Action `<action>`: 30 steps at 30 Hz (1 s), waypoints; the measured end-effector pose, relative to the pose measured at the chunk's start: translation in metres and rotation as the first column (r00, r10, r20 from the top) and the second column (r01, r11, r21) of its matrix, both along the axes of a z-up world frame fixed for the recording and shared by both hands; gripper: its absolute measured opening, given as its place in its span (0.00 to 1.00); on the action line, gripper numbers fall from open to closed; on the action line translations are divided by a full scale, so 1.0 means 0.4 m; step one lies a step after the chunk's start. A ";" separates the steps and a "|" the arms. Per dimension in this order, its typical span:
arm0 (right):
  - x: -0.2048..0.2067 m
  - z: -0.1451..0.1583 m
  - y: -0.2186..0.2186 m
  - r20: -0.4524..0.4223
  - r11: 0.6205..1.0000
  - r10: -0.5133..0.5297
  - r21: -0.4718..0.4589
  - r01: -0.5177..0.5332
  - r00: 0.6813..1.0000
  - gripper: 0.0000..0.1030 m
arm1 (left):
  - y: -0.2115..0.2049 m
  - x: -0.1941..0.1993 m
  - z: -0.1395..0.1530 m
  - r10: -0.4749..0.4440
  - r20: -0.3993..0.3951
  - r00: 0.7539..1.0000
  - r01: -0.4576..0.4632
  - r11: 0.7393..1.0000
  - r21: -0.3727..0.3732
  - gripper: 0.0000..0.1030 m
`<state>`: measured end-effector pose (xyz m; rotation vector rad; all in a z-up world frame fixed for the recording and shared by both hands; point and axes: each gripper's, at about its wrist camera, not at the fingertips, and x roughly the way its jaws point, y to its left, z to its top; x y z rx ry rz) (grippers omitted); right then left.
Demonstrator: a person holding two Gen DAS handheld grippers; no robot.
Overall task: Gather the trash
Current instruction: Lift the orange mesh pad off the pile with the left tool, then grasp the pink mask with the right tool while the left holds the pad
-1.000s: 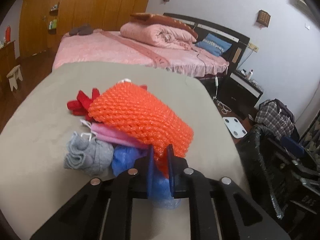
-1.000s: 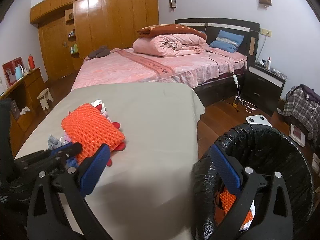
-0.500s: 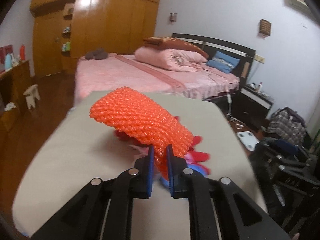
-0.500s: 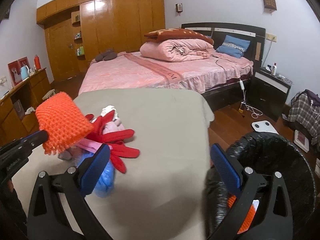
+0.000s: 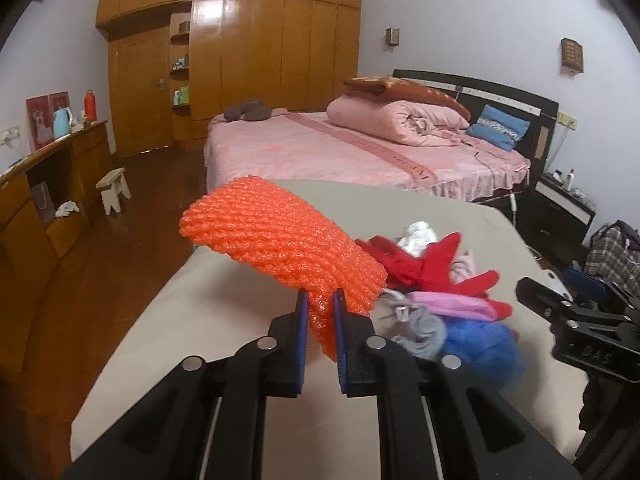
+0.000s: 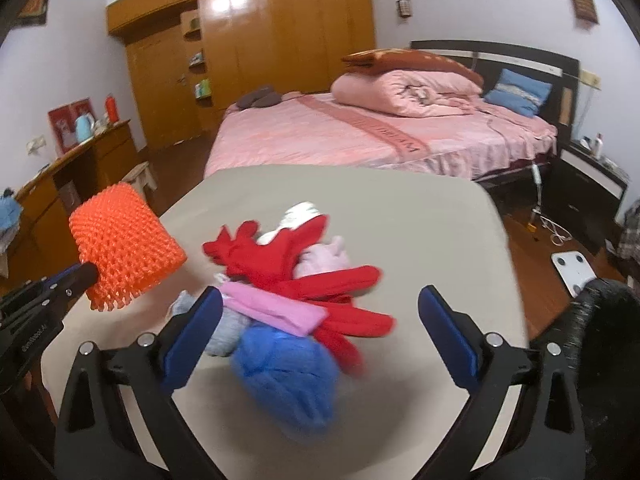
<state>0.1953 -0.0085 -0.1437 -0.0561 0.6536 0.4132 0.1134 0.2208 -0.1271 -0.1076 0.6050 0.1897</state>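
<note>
Left gripper (image 5: 319,312) pinching orange foam net (image 5: 280,248), lifted clear of table (image 5: 224,288), centre frame. Right gripper (image 6: 320,320) spread wide over blurred trash pile (image 6: 288,292); black bin (image 6: 600,320) cut off lower right

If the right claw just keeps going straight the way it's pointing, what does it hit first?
Most likely the blue crumpled bag, which lies low between the open right claw fingers, at the near end of the pile. The pink cloth and red gloves lie beyond it. Depth is uncertain.
</note>
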 end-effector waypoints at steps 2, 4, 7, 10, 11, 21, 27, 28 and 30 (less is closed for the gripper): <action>0.016 -0.025 0.029 -0.028 1.000 0.024 -0.014 -0.024 0.999 0.82 | 0.007 -0.001 -0.010 0.005 -0.009 1.000 -0.005 1.000 -0.001 0.12; 0.029 -0.047 0.047 -0.058 0.999 0.035 -0.020 -0.036 0.998 0.79 | 0.014 -0.001 -0.018 0.010 -0.016 1.000 -0.010 1.000 -0.003 0.12; 0.041 -0.072 0.062 -0.087 0.998 0.041 -0.033 -0.044 0.995 0.70 | 0.016 -0.002 -0.027 0.009 -0.022 1.000 -0.009 1.000 -0.012 0.12; 0.049 -0.093 0.072 -0.126 0.996 0.074 -0.034 -0.079 0.989 0.54 | 0.015 0.001 -0.033 0.005 -0.025 1.000 -0.005 1.000 -0.018 0.12; 0.052 -0.099 0.075 -0.142 0.995 0.088 -0.030 -0.093 0.986 0.50 | 0.015 0.004 -0.034 0.004 -0.026 1.000 -0.004 1.000 -0.022 0.12; 0.022 -0.047 0.049 -0.116 0.987 0.158 0.004 -0.159 0.981 0.06 | -0.002 -0.001 -0.007 -0.019 -0.004 1.000 0.019 1.000 -0.024 0.12; -0.012 0.034 -0.007 -0.065 0.988 0.148 0.052 -0.144 0.987 0.06 | -0.047 -0.008 0.035 -0.054 0.026 0.998 0.054 0.999 -0.010 0.12; -0.020 0.051 -0.020 -0.053 0.988 0.143 0.060 -0.140 0.988 0.06 | -0.055 -0.008 0.041 -0.059 0.029 0.998 0.059 0.998 -0.009 0.12; -0.029 0.075 -0.040 -0.036 0.989 0.134 0.070 -0.131 0.990 0.06 | -0.074 -0.008 0.056 -0.075 0.036 0.997 0.075 0.997 -0.010 0.12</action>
